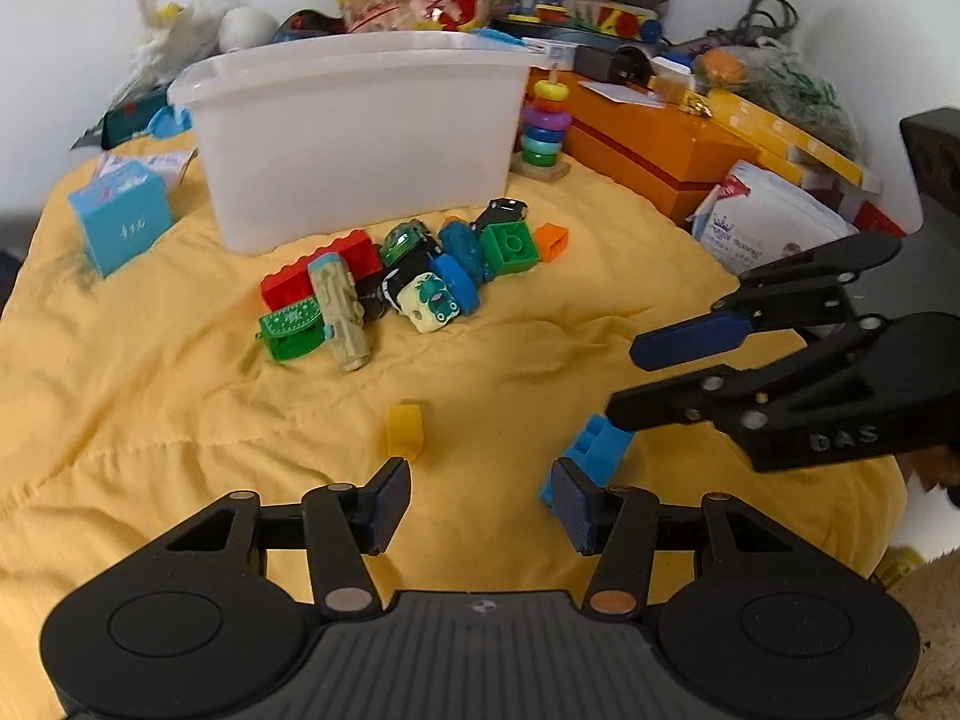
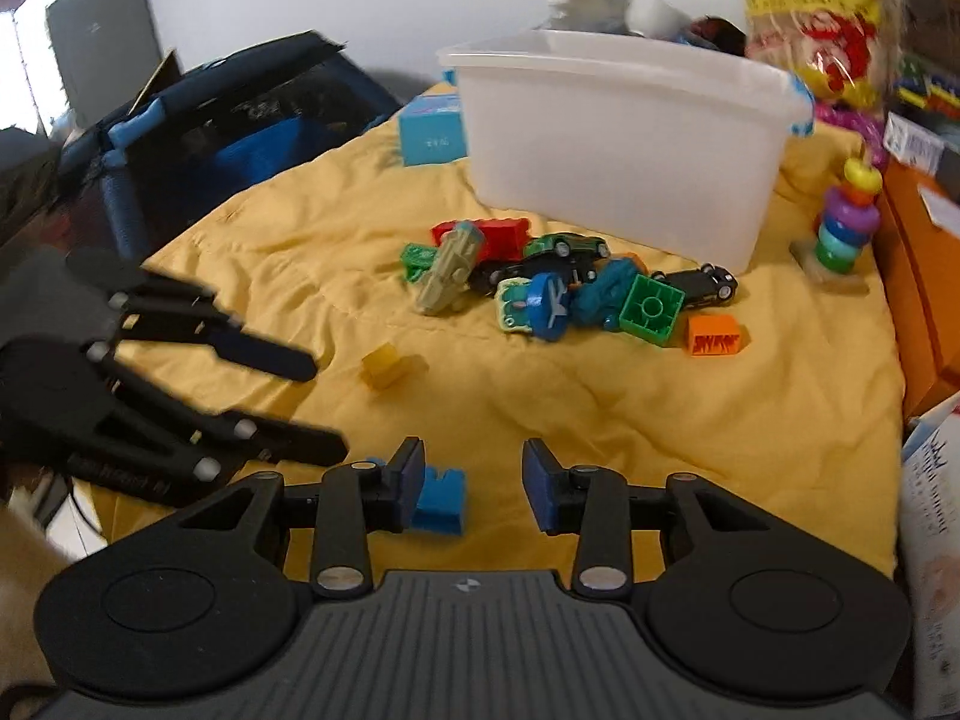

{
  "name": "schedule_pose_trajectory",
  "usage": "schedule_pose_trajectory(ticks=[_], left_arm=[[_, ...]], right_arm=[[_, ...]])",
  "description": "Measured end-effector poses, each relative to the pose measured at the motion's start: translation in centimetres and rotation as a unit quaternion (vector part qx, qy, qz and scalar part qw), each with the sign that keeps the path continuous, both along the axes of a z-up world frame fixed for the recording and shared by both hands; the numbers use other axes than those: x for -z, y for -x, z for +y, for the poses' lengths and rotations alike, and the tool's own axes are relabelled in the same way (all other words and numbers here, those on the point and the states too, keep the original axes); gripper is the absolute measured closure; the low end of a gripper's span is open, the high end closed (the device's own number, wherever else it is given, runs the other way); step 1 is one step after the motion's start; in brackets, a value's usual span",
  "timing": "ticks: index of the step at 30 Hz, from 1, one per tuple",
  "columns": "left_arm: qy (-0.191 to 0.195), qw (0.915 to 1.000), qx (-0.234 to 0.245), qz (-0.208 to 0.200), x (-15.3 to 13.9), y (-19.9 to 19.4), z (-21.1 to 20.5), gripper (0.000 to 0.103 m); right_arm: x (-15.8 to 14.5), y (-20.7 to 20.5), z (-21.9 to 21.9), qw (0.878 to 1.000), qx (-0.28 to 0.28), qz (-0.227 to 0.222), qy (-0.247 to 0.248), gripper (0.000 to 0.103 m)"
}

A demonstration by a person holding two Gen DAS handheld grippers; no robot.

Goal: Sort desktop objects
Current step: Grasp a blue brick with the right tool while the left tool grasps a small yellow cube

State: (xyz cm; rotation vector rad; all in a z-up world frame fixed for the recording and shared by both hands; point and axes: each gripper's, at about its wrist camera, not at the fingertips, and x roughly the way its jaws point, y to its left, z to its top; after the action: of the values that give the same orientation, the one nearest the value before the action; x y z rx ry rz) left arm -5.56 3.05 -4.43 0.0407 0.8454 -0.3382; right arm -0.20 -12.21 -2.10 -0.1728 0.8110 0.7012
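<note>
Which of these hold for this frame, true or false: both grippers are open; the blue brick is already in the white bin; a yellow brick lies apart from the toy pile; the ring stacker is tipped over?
1. Both the left gripper and the right gripper are open. True.
2. The blue brick is in the white bin. False: it lies on the yellow cloth by the right gripper.
3. A yellow brick lies apart from the toy pile. True.
4. The ring stacker is tipped over. False: it stands upright.
</note>
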Motion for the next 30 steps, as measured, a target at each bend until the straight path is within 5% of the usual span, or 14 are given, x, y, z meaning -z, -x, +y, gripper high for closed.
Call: schedule_pose_trajectory(ticks=[7,10,18,23,30], left_arm=[[-0.02,0.9997,0.014,-0.006,0.2,0.3,-0.6,0.047],[-0.024,0.9995,-0.019,-0.001,0.6,-0.3,0.7,0.047],[-0.029,0.9993,-0.024,-0.001,1.4,-2.8,1.1,0.05],[-0.036,0.9992,-0.013,0.01,2.5,-4.1,0.1,0.083],[-0.02,0.9993,0.009,0.029,1.2,-3.8,0.7,0.086]], right_arm=[[2.6,-3.2,-0.7,0.992,-0.051,0.106,-0.052,0.06],[2.5,-1.7,-1.0,0.99,-0.082,0.1,-0.059,0.071],[1.8,1.4,-1.2,0.988,-0.115,0.096,-0.038,0.072],[1.4,3.0,-0.7,0.986,-0.144,0.083,-0.007,0.072],[1.3,2.6,-1.1,0.987,-0.129,0.087,-0.045,0.069]])
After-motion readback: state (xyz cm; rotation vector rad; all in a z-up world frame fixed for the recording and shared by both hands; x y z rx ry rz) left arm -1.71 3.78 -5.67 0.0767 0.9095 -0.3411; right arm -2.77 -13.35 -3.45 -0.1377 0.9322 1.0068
